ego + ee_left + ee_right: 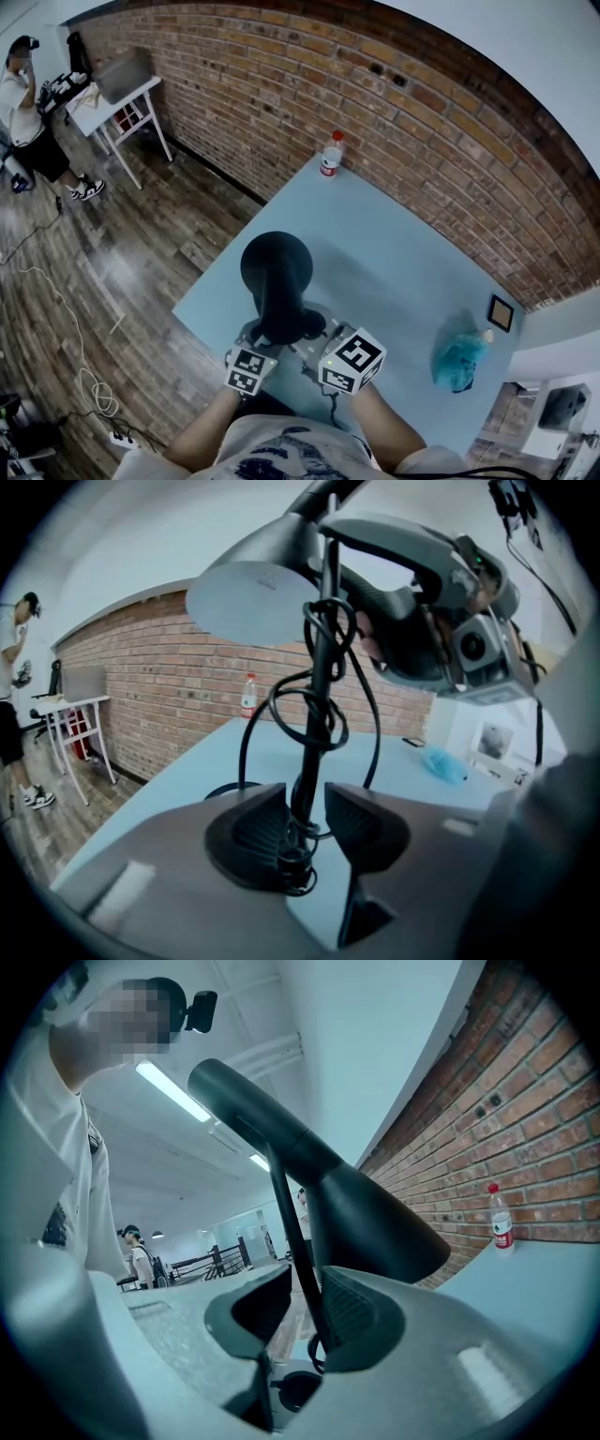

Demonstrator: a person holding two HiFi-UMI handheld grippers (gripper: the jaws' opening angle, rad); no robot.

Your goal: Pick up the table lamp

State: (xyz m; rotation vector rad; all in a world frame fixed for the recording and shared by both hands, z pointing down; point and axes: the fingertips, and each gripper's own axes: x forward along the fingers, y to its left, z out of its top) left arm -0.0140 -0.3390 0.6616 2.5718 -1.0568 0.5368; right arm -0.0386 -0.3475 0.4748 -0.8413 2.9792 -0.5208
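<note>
Nearest, the left tool [307, 822] and right tool [305, 1312] straddle the stem of the table lamp [277, 267], jaws apart, gripping nothing; it apparently stands unlifted at the near edge of the bench [394, 253].

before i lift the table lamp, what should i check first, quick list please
1. Stem of the table lamp between the jaws of the left gripper: ok, with the cord wound round it.
2. Grip of the left gripper: not ok, slim gaps show beside the stem.
3. Grip of the right gripper: not ok, the stem lies by one pad, the other stands clear.
4. Cord free to follow: cannot tell, its end is out of sight.
5. Room round the lamp: ok, the water bottle and the crumpled blue plastic lie well away on the table.
</note>
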